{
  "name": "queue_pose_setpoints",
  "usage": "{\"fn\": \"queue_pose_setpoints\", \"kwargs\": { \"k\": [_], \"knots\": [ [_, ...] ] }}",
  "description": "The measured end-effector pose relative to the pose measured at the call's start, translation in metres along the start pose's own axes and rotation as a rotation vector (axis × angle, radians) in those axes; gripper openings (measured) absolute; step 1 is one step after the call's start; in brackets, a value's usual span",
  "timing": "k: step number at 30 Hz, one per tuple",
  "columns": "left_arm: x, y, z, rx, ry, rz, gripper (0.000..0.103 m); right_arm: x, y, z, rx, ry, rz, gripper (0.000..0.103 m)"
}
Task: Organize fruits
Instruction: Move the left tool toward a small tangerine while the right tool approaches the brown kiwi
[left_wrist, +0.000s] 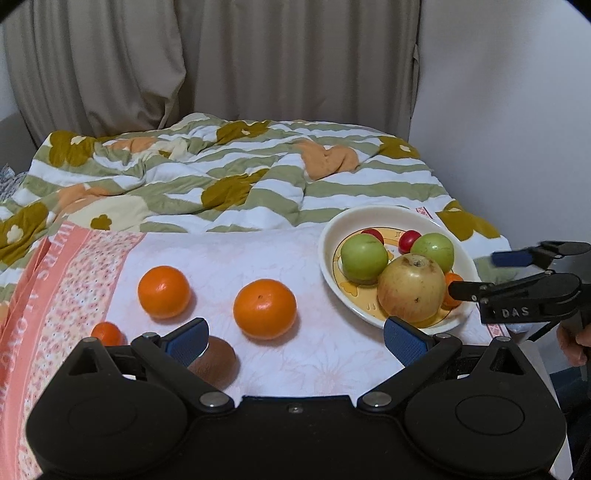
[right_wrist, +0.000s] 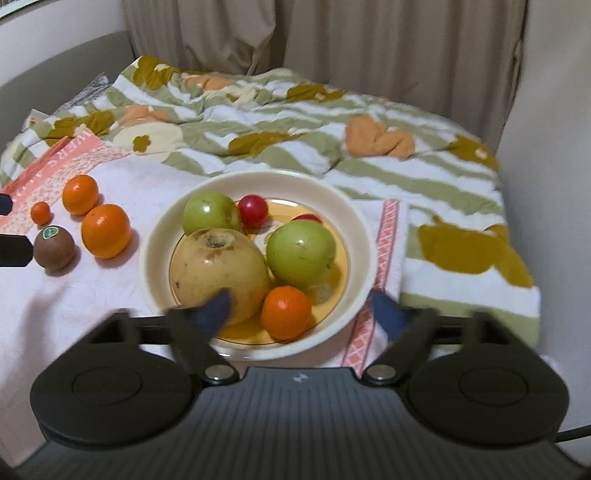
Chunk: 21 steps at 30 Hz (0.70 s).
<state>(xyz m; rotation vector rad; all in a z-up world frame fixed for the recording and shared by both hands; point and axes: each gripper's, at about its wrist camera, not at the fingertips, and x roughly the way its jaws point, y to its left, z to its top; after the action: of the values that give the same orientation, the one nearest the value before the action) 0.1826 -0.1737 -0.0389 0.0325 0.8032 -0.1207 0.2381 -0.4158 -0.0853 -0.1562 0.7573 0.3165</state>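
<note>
Both my tongs are spread and pinching nothing: left tongs (left_wrist: 295, 341) hang over the cloth with the kiwi (left_wrist: 214, 363) just under and behind the left pad, right tongs (right_wrist: 301, 314) sit wide at the near rim of the bowl (right_wrist: 354, 221), blurred, pads either side of the small orange (right_wrist: 287, 313), which lies loose inside. Surface is a bed, pink floral cloth (left_wrist: 314, 365) spread over it, so soft and uneven. Still out on the cloth, near to far from my left side: the kiwi, a tiny orange (left_wrist: 107, 333) at the left, a big orange (left_wrist: 265, 308) dead ahead between the pads' line, a second orange (left_wrist: 163, 291) beyond to the left. Bowl holds a large yellow apple (right_wrist: 218, 269) nearest, two green apples (right_wrist: 301, 253) behind, cherry tomatoes (right_wrist: 252, 209) at the back. Judgement: one small fruit looks just dropped in, next is fetching a loose one, kiwi or big orange closest for the left. To do it well: centre the pads on the widest part of the fruit, come down low so they straddle it, squeeze gently since the kiwi is soft and round fruit rolls on bedding. Bowl is filling; aim for the free gap at the near right, set down low, don't drop onto the apples. Keep right tongs clear of the rim so the bowl doesn't tip on the mattress. Striped quilt (left_wrist: 221, 177) and curtain (left_wrist: 258, 66) lie behind, not involved.
</note>
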Motion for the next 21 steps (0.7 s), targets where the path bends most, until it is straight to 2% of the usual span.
{"fn": "queue_pose_setpoints", "kwargs": {
  "k": [11, 21],
  "knots": [
    [-0.03, -0.007, -0.004, -0.008, -0.047, -0.009, 0.103, -0.044, 0.009, -0.003, 0.028, -0.019, -0.03, 0.103],
    [-0.086, -0.001, -0.01, -0.034, -0.13, 0.019, 0.103, -0.101, 0.027, 0.007, 0.037, -0.034, -0.038, 0.103]
  ]
}}
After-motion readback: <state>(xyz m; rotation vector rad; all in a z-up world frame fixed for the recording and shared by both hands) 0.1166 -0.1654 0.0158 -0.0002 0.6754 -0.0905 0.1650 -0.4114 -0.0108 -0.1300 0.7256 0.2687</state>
